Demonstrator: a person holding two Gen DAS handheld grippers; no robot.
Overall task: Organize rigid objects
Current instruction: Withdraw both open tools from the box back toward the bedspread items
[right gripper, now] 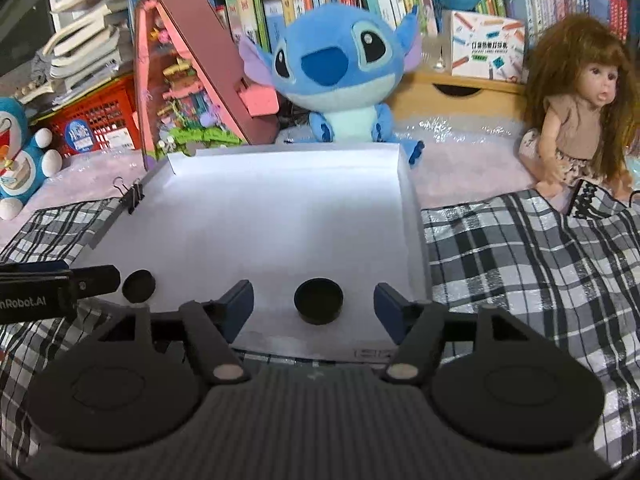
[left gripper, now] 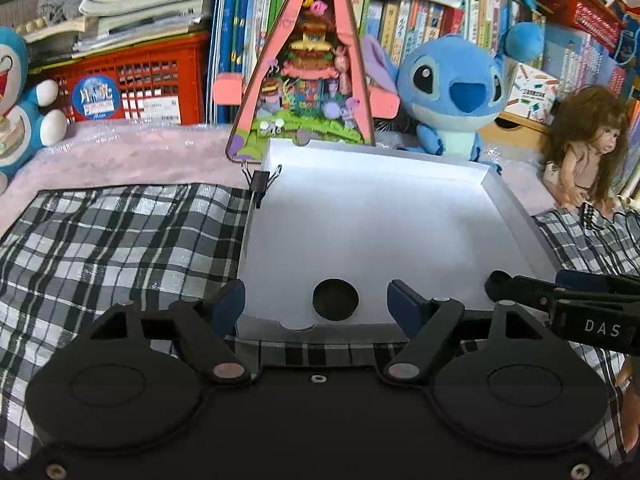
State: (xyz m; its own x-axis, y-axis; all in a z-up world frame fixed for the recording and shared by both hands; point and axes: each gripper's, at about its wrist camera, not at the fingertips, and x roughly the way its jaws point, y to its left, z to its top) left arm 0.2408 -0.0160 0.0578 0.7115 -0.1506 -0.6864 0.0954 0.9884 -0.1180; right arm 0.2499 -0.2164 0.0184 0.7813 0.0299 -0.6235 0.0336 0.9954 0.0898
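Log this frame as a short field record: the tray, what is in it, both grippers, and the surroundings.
tray: white tray on plaid cloth
contents: two black round caps, one ahead of the right gripper, one ahead of the left
left gripper: open, holding nothing
right gripper: open, holding nothing
tray edge: binder clip on left rim
backdrop: Stitch plush, doll, bookshelf

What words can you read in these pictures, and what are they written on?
"DAS": on the right gripper, white letters on its black body.
"nRobot.AI": on the left gripper, cut off at the picture's edge.
Book spines, blue round sticker on the red crate, colourful box: print too small or blurred.
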